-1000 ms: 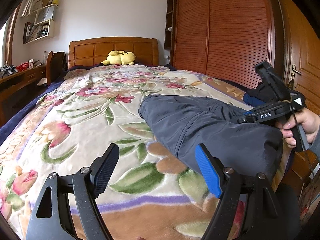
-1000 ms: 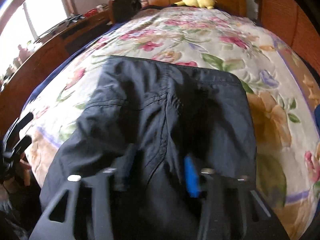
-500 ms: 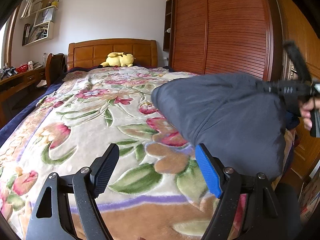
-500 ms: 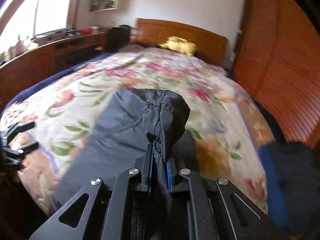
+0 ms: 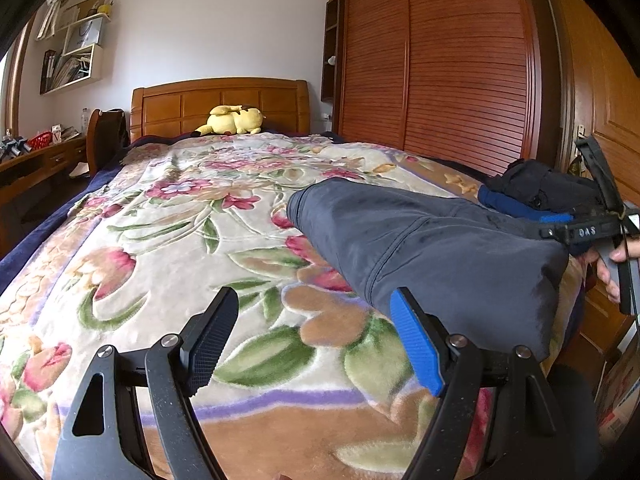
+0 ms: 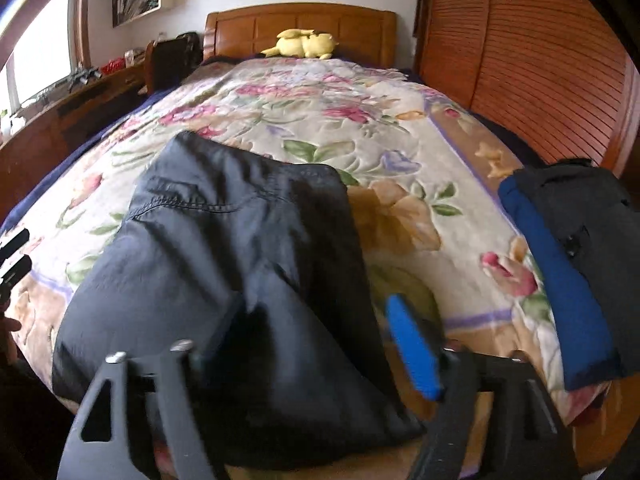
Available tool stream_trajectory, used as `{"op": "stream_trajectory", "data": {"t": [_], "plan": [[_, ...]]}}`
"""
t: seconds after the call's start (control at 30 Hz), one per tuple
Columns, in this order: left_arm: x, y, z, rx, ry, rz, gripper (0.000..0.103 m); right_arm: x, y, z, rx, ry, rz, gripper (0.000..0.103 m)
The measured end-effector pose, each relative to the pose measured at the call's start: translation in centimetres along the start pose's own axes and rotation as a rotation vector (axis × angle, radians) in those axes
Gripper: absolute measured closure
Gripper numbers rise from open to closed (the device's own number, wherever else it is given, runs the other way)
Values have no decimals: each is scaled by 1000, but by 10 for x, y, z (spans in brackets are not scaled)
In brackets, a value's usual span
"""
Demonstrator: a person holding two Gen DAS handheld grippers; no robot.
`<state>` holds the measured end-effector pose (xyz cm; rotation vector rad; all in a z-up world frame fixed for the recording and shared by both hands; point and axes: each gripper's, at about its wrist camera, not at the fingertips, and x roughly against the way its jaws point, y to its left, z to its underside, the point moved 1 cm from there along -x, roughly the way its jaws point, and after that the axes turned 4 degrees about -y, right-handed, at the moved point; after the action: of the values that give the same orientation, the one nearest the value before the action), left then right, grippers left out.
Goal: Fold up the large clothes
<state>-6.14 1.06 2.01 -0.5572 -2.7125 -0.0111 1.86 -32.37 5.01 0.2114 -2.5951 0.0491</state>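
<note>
The dark trousers (image 6: 224, 264) lie folded on the flowered blanket (image 5: 168, 248) at the foot of the bed, their far edge pointing toward the headboard (image 5: 220, 104).

The right gripper (image 6: 316, 344) hangs just over the near end of the trousers with its fingers spread wide; the black finger (image 6: 224, 332) is above the cloth and the blue finger (image 6: 412, 352) is past its right edge, over blanket. Nothing sits between them. The view is blurred here, so I cannot tell whether the black finger touches the fabric.

The left gripper (image 5: 312, 344) is off to the left of the trousers, also spread apart and holding nothing, its blue finger (image 5: 416, 344) just beside the trousers' near corner and its black one (image 5: 212, 332) over bare blanket.

To the right of the right gripper, near the bed's edge, sits a pile of folded clothes (image 6: 572, 256), blue beneath dark. Far ahead of both grippers a yellow plush toy (image 5: 232, 120) rests against the headboard. A wooden wardrobe (image 5: 440, 64) stands along the right side, and a desk (image 5: 36, 164) along the left.
</note>
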Motion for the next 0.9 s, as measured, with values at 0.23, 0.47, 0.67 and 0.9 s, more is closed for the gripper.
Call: {"op": "stream_trajectory", "data": {"t": [0.23,0.47,0.67,0.9], "plan": [[1,-3,0,-2,-1,2,24,-2,0,23,-96,49,16,19],[2,-3,1,-5,-1,-2,24,-6,1,34,-127,58,45,13],[2,-4,2,-9,3,-4,24,-15,-4,43,-188,57,36,5],[1,-4,2,-13,3,-8,24,-24,-9,52,-275,93,-25,6]]}}
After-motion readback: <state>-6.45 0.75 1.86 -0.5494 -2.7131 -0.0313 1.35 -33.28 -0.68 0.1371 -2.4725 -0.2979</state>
